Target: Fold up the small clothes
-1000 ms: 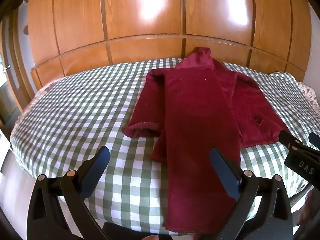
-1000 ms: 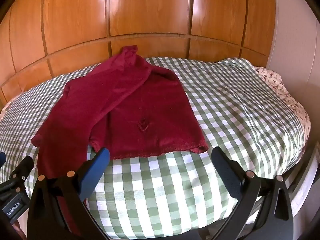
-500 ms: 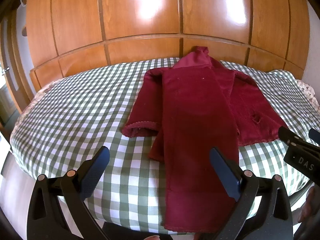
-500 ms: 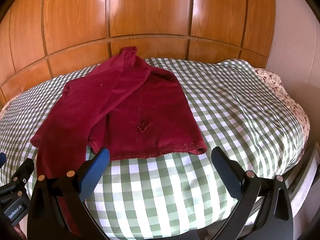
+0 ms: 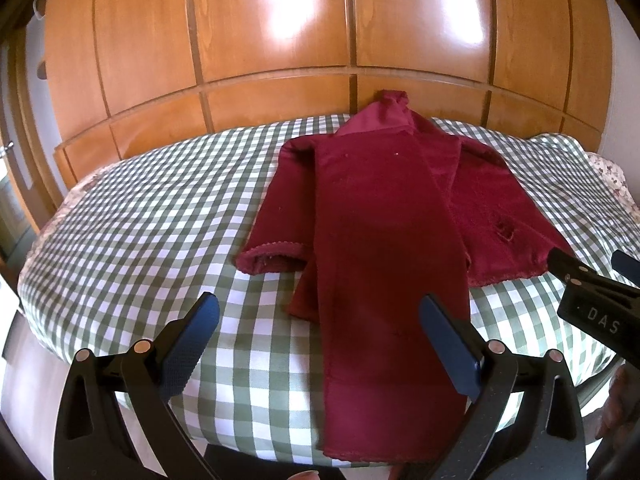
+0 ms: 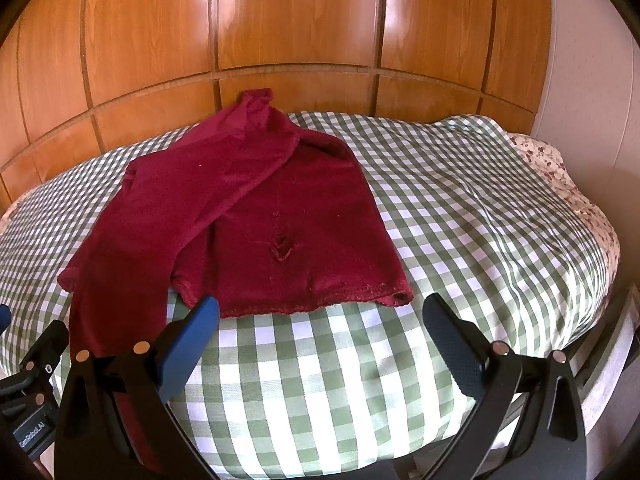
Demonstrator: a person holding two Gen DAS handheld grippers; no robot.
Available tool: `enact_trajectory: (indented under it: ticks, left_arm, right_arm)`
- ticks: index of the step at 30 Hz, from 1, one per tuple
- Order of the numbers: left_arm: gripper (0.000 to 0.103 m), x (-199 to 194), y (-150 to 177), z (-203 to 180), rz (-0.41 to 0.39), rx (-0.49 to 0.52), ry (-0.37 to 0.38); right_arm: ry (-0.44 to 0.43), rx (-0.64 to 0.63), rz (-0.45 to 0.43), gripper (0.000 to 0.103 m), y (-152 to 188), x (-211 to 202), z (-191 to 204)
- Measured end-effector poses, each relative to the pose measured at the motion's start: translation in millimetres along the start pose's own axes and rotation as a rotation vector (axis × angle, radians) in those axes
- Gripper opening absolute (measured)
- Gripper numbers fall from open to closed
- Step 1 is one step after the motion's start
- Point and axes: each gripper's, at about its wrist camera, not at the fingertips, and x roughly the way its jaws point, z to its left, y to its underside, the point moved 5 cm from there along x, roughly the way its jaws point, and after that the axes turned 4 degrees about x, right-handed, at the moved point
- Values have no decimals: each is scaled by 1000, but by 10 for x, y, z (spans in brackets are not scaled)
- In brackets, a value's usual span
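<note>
Both claws eased slightly back and up from the bed (image 5: 120, 216). In left wrist view the red garment (image 5: 384, 240) sits a touch higher and left than 1 s ago; right claw (image 5: 592, 300) shifted slightly left. In right wrist view left claw (image 6: 28, 392) sank lower at the edge.

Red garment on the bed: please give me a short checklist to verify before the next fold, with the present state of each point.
1. Left gripper open and empty: ok.
2. Right gripper open and empty: ok.
3. Red garment lies fully on the checked bed cover: not ok, one long panel hangs over the near edge.
4. Hem within view of the right gripper: ok.
5. Cloth free of wrinkles underneath: cannot tell.
</note>
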Motion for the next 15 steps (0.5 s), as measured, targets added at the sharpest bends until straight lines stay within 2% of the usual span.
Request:
enact_trajectory:
  ticks: [8,15]
  left_arm:
    - [99,17,-1,-10,6,4,11]
    - [99,16,20,-94,9,46,32]
  right_arm:
    - [9,2,8,101,-7,21,-14]
    - [19,5,10,101,-21,50,-59]
